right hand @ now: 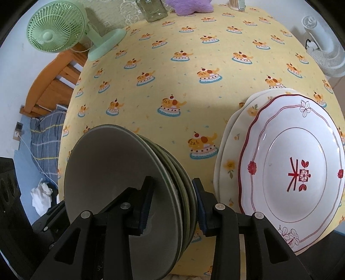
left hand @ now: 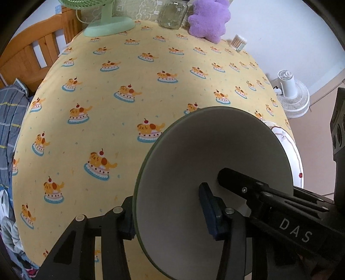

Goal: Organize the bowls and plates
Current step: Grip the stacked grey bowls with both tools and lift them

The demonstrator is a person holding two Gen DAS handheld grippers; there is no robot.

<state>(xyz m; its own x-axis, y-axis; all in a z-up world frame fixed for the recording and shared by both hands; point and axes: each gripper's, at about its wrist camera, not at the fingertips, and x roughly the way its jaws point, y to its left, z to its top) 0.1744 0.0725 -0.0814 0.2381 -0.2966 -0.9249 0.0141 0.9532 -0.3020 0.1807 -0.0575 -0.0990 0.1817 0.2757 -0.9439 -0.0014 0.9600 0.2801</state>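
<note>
While you steady both tools over the yellow tablecloth (right hand: 172, 90), the stock reads as follows.

Item one: stack of grey-green bowls (right hand: 120, 193), lower left of the right wrist view, nested and tipped toward the camera. Your right gripper (right hand: 172, 204) straddles the stack's rim, one dark pad inside the front bowl, the other against the outer wall of the rearmost; it is clamped on the stack.

Item two: front bowl (left hand: 215, 172), lower right of the left wrist view. Your left gripper (left hand: 170, 217) has one pad inside it and the other outside its left rim. Whether both pads press on the wall you cannot tell from this angle. The right tool's black body crosses the bowl at the lower right.

Item three: red-trimmed white plate (right hand: 295, 170), right of the right wrist view, resting on a cream floral plate (right hand: 228, 155), just beside the bowls.

Item four, background, upper edge: green fan (right hand: 56, 32), glass jar (left hand: 172, 15), purple plush (left hand: 209, 19); white fan (left hand: 293, 94) at far right, off the table.
</note>
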